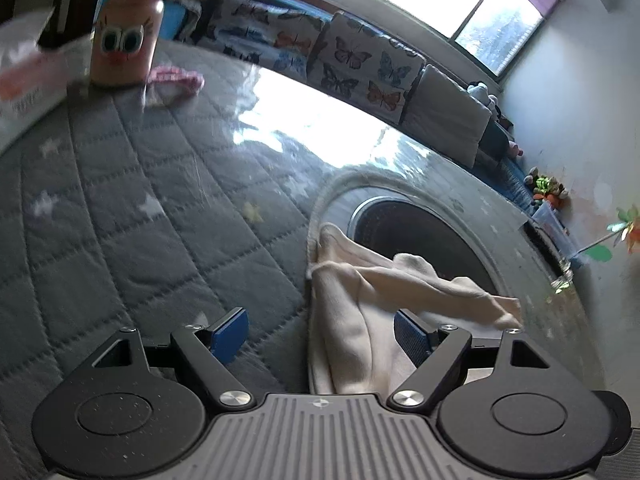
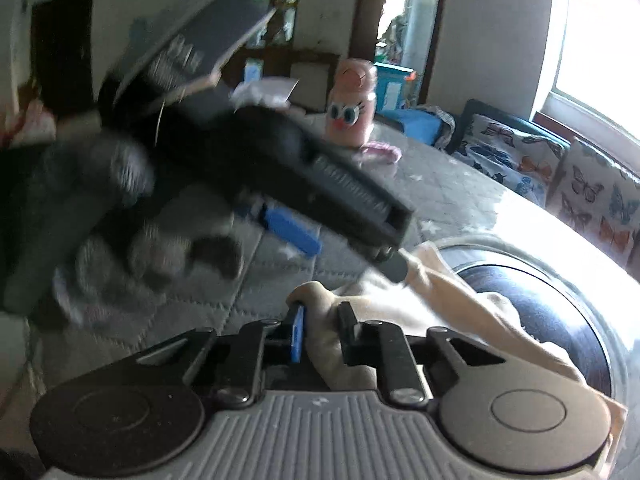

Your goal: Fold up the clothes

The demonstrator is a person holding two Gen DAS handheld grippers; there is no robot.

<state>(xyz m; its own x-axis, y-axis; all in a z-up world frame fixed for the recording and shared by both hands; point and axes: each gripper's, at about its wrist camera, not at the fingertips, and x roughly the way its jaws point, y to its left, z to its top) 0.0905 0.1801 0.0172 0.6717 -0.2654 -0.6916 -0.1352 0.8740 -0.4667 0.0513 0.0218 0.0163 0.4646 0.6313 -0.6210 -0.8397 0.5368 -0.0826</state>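
Note:
A cream garment lies crumpled on the grey quilted surface, partly draped over a round pale-rimmed container with a dark inside. My left gripper is open, its blue pads wide apart, with the garment's near edge lying between them next to the right pad. In the right wrist view, my right gripper is shut on a bunched fold of the cream garment. The left gripper hangs just above and beyond it, held by a gloved hand.
A pink bottle with cartoon eyes and a pink cloth sit at the far side of the quilt. Butterfly cushions line the wall under the window. A white box is at the left edge.

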